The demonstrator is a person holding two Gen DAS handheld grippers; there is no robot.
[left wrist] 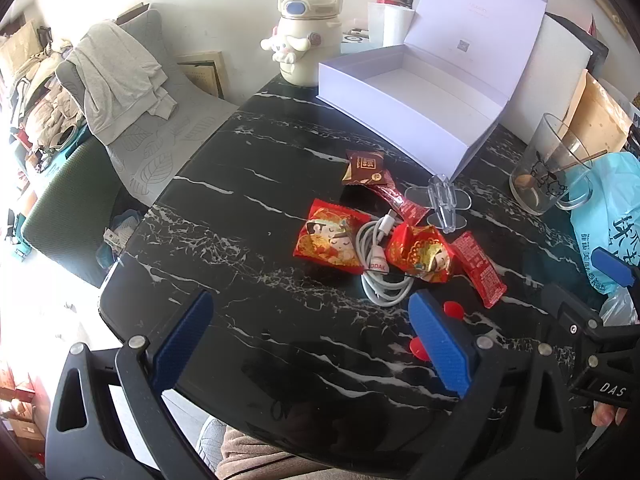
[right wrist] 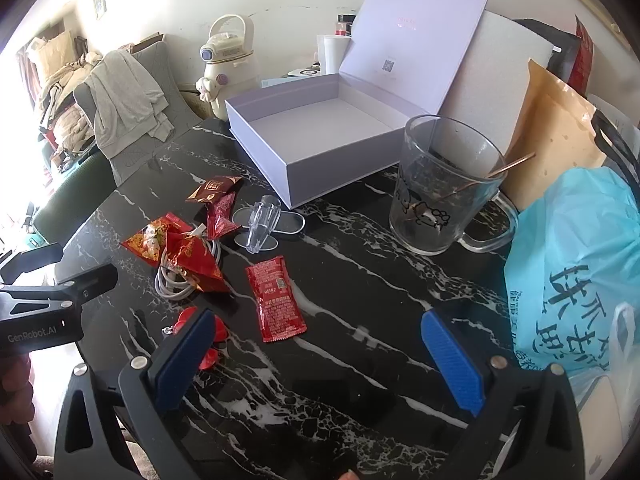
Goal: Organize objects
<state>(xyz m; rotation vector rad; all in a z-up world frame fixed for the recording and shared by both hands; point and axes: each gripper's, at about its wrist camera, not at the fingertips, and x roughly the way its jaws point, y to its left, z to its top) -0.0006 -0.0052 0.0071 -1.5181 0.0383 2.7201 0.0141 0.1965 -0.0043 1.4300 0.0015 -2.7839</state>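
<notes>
An open, empty white box (left wrist: 404,96) (right wrist: 320,136) stands at the back of the black marble table (left wrist: 240,208). In front of it lie red snack packets (left wrist: 332,236) (right wrist: 192,256), a brown packet (left wrist: 364,166) (right wrist: 214,190), a coiled white cable (left wrist: 380,256) (right wrist: 176,284), a Heinz ketchup sachet (right wrist: 276,304) (left wrist: 480,268), a clear plastic stand (left wrist: 440,200) (right wrist: 262,224) and small red pieces (left wrist: 454,309) (right wrist: 210,354). My left gripper (left wrist: 310,328) is open and empty, near the table's front edge. My right gripper (right wrist: 320,356) is open and empty, just right of the sachet.
A glass mug (right wrist: 444,188) (left wrist: 550,164) with a stick stands right of the box. A blue plastic bag (right wrist: 576,272) and a brown envelope (right wrist: 552,140) crowd the right side. A cream kettle (left wrist: 308,28) stands at the back. A chair with clothes (left wrist: 120,80) is on the left.
</notes>
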